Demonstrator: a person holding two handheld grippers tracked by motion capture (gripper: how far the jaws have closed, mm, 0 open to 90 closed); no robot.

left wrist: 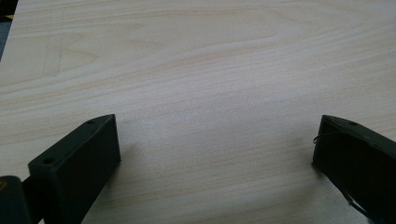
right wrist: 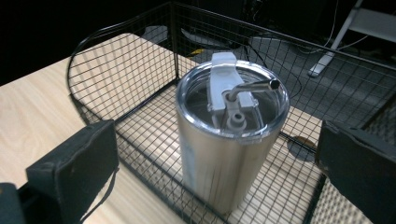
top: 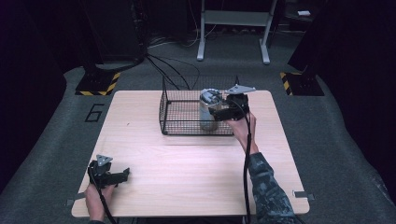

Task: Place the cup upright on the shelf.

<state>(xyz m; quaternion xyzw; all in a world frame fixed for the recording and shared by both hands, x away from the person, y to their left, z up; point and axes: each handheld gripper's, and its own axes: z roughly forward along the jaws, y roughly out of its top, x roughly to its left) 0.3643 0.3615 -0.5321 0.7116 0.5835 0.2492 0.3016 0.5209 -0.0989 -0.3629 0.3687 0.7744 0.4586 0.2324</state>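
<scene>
Right hand-held gripper (top: 215, 112) gaping wide either side of steel tumbler (right wrist: 229, 144) standing upright in wire basket (top: 180, 122), left hand-held gripper (top: 122, 176) resting wide open on tabletop (top: 187, 172)

Tumbler (right wrist: 224, 154), centre of the right gripper view: brushed silver steel body, clear lid with white slider, silver metal straw. Wire basket (right wrist: 140, 79) around it: black, square grid mesh. Table (left wrist: 196, 70): pale wood with fine grain lines. Right gripper (top: 219, 113) and left gripper (top: 122, 176): black, each topped by a grey plate. Sleeve (top: 268, 186), lower right of the high view: blue-grey camouflage. Floor (top: 336, 140): dark grey; yellow-black hazard stripes on the stand bases.
</scene>
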